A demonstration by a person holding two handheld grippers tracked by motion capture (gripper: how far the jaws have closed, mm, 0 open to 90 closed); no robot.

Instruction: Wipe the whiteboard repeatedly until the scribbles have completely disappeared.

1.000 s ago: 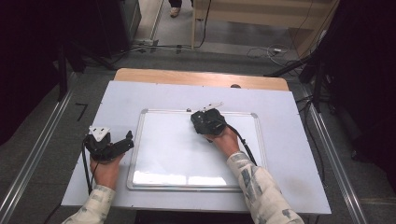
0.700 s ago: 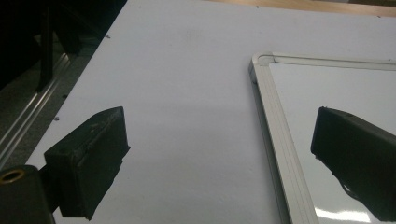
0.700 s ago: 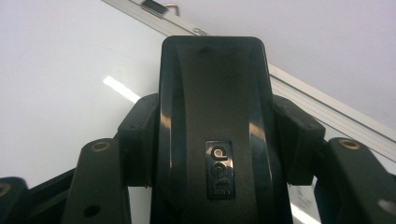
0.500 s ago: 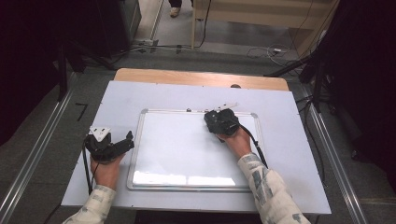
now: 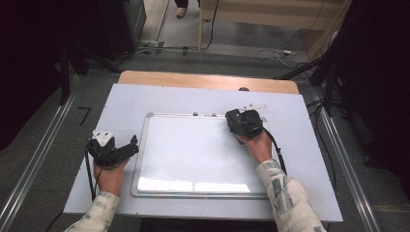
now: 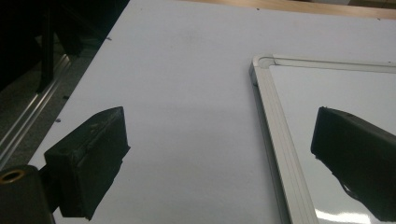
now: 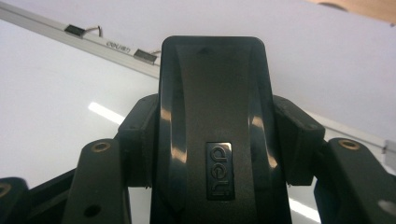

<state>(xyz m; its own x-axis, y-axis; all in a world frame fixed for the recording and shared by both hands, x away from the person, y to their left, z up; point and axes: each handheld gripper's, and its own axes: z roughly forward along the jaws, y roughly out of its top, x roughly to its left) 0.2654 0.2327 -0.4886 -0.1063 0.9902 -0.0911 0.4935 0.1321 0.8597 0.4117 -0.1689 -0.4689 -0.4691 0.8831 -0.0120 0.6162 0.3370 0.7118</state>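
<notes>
Clamped between the right gripper's [image 5: 240,126] jaws is a black eraser [image 7: 212,126] (a small logo plate on its back), held over the whiteboard's [image 5: 193,159] far right corner, near the frame. Jaws of the left gripper [image 5: 126,148] stand wide apart, nothing between them, at the board's left edge on the table [image 5: 203,96].

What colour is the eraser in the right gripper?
Glossy black eraser, clearest in the right gripper view.
</notes>
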